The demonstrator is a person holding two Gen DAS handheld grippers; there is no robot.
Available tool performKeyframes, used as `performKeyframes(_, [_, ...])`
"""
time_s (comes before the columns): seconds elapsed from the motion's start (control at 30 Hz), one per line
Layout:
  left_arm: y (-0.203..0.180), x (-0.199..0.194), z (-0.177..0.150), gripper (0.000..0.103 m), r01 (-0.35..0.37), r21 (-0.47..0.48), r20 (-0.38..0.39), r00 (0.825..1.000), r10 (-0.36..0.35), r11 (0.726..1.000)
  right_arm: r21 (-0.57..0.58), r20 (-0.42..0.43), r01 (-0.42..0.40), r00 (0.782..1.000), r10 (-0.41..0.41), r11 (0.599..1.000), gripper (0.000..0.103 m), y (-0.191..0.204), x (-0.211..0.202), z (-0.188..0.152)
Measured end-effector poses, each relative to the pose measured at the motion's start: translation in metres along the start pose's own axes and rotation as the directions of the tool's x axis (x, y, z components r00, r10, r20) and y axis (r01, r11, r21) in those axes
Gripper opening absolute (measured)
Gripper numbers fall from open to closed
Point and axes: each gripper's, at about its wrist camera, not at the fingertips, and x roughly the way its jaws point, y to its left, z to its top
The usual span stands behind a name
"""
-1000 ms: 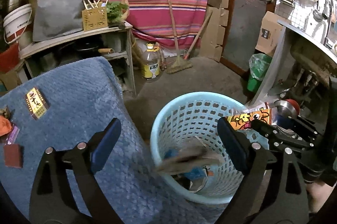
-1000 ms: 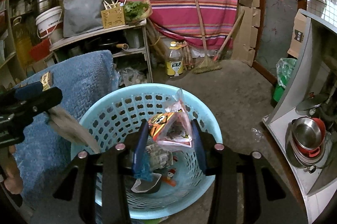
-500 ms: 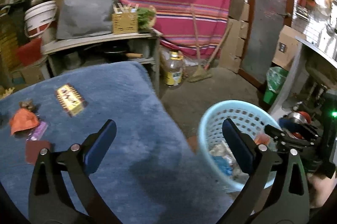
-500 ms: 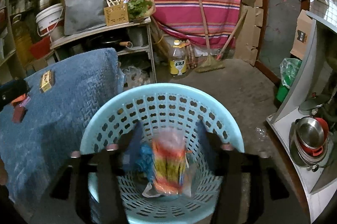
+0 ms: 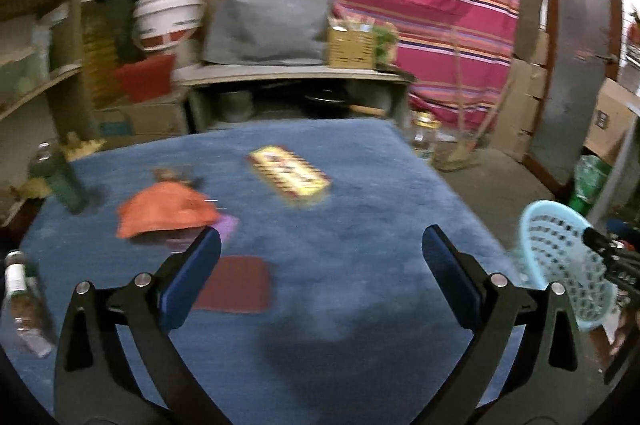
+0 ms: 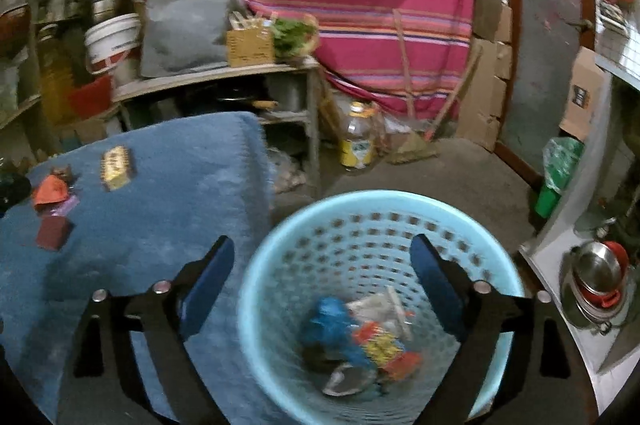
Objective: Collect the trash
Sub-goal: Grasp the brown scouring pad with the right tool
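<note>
My left gripper [image 5: 320, 253] is open and empty above the blue towel-covered table [image 5: 360, 245]. On the table lie an orange wrapper [image 5: 166, 211], a yellow snack packet [image 5: 290, 175], a dark red packet [image 5: 234, 285] and a purple scrap [image 5: 228, 225]. My right gripper [image 6: 322, 273] is open and empty above the light blue basket [image 6: 280, 289]. The basket holds several wrappers [image 6: 368, 341]. The same table trash shows in the right wrist view: orange wrapper [image 6: 50, 190], yellow packet [image 6: 116, 167], red packet [image 6: 53, 233].
Two bottles stand at the table's left edge [image 5: 60, 177] [image 5: 22, 301]. A shelf with a grey bag [image 5: 268, 21] and bucket [image 5: 168, 17] is behind the table. An oil bottle [image 6: 358, 137], broom and green bin [image 6: 556, 177] are on the floor. Pots [image 6: 598, 277] sit at the right.
My left gripper swung left from over the basket to over the table. My right gripper opened and dropped its snack bag into the basket.
</note>
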Motion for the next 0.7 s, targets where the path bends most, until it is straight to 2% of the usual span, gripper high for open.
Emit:
performKeyframes(0.1, [0.036,-0.005,-0.005,0.097,-0.055,-0.017,0.008,0.998,0.055,0.998,-0.010,0.022,-0.029,0.999,0.029,1.000,0.092,0.030,-0.001,0.000])
performKeyframes(0.23, [0.090,-0.004,-0.018,0.097,-0.125,-0.062,-0.017,0.992,0.124,0.990,-0.003,0.026,-0.088,0.996,0.088,0.996,0.093,0.066,0.005,0.003])
performKeyframes(0.4, [0.142,0.006,-0.034,0.097,-0.221,-0.083,-0.053,0.975,0.217,0.972,-0.072,0.018,-0.149,0.988,0.151,0.986,0.093,0.131,0.019,0.001])
performKeyframes(0.53, [0.171,0.002,-0.042,0.097,-0.259,-0.120,-0.025,0.966,0.257,0.959,-0.131,0.009,-0.189,0.981,0.192,0.973,0.093,0.175,0.025,-0.003])
performKeyframes(0.7, [0.195,-0.002,-0.046,0.097,-0.316,-0.145,0.007,0.947,0.321,0.937,-0.189,-0.009,-0.238,0.970,0.241,0.953,0.093,0.227,0.030,-0.003])
